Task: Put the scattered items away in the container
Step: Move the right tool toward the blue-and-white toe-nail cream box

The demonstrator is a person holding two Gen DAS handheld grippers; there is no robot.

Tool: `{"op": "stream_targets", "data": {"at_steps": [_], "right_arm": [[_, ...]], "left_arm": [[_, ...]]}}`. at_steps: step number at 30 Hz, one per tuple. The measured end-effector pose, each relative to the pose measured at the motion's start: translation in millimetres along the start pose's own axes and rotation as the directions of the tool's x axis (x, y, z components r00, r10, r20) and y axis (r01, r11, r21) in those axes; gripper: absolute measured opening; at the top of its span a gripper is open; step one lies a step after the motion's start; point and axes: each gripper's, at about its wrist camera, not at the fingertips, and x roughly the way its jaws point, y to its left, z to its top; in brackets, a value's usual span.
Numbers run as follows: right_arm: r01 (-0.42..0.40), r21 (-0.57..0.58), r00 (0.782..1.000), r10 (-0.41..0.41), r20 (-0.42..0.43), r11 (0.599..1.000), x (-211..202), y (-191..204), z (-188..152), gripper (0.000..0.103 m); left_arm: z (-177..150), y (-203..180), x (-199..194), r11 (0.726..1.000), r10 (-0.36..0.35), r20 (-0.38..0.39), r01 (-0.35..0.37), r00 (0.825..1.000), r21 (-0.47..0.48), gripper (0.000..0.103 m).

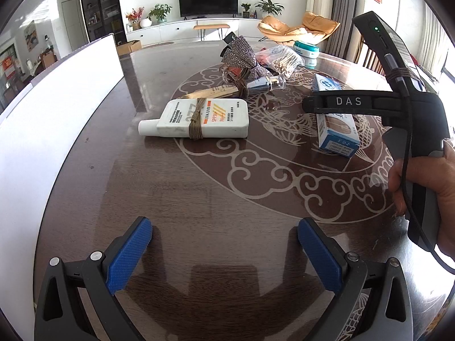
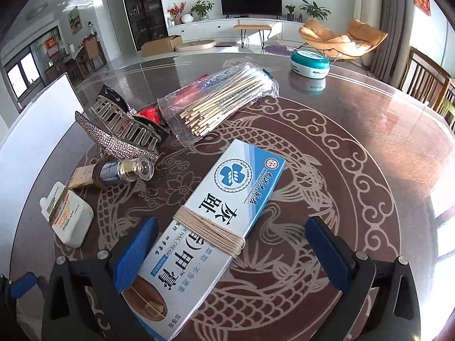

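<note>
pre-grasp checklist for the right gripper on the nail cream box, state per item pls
1. Right gripper open: ok, fingers spread wide.
2. Nail cream box between the fingers: ok, but it lies diagonally, near the left finger.
3. Fingers down at box level: cannot tell from these views.
4. Neighbours clear of the closing path: ok, the sunscreen bottle and small glass-capped bottle lie apart to the left.
5. Left gripper out of the way: ok, open, empty, over bare table.
6. White container free to receive: cannot tell, only its outer wall shows.
</note>
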Motion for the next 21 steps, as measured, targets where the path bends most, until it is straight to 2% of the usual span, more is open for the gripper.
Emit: {"op": "stream_targets", "data": {"at_steps": [1,5,11,13,15,17,21], "right_arm": [[0.025,-0.036,1.0,-0.025,-0.015,0.999,4,7,2,0.103],[-0.048,-0.142,0.999,0.046,-0.022,0.989,15,38,14,0.103],[-0.102,-0.211,0.995,0.097,-0.03,0.972,29,66,31,0.103],[-0.18,-0.312,0.984,0.173,-0.05,0.933,24,80,24,0.103],[-0.26,-0.42,0.965,0.25,-0.081,0.869,16,91,12,0.103],[-0.288,-0.455,0.956,0.277,-0.092,0.842,10,92,2,0.103],[-0.251,-0.406,0.968,0.238,-0.083,0.879,9,76,-2,0.103]], "left_arm": [[0,0,0,1.0,0.0,0.0,0.0,1.0,0.0,0.103],[0,1,0,1.0,-0.001,0.0,0.001,1.0,0.0,0.103],[-1,1,0,1.0,-0.001,0.0,0.001,1.0,0.0,0.103],[-1,1,0,1.0,-0.001,0.0,0.001,1.0,0.0,0.103],[-1,1,0,1.0,-0.001,0.0,0.001,1.0,0.0,0.103],[-1,1,0,1.0,-0.001,0.0,0.001,1.0,0.0,0.103],[-1,1,0,1.0,-0.001,0.0,0.001,1.0,0.0,0.103]]}}
